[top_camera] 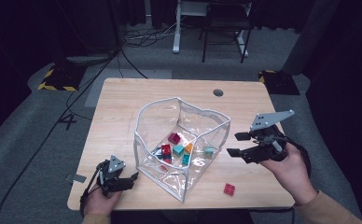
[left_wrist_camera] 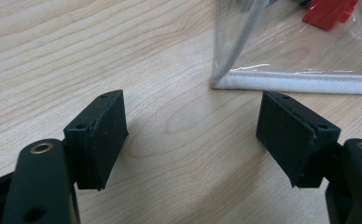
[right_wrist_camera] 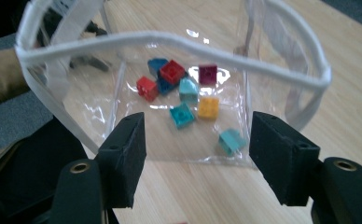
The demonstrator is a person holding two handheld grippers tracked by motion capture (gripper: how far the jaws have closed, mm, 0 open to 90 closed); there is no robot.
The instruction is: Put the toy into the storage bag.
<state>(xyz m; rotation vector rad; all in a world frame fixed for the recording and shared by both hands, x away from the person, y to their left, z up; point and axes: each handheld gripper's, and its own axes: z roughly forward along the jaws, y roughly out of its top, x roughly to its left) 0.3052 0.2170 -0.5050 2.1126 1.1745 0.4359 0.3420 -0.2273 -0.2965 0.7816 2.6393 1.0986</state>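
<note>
Clear bag [top_camera: 181, 140] stood open at the middle of the counter [top_camera: 123, 107], holding small coloured bricks [right_wrist_camera: 184, 93], perhaps nine. Lone red brick [top_camera: 229, 189] lay outside near the front edge, toward the right corner. Right claw [top_camera: 237, 144] hovered just beside the bag's right wall, jaws apart, nothing between. Left claw [top_camera: 130, 179] rested by the front-left corner, jaws wide apart, empty.

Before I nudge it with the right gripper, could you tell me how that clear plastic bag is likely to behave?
The clear bag would probably buckle rather than slide: its walls look thin and creased, and only the white rim holds its shape. It seems light, so it may skid across the wooden table. The loose bricks inside would likely shift.
</note>
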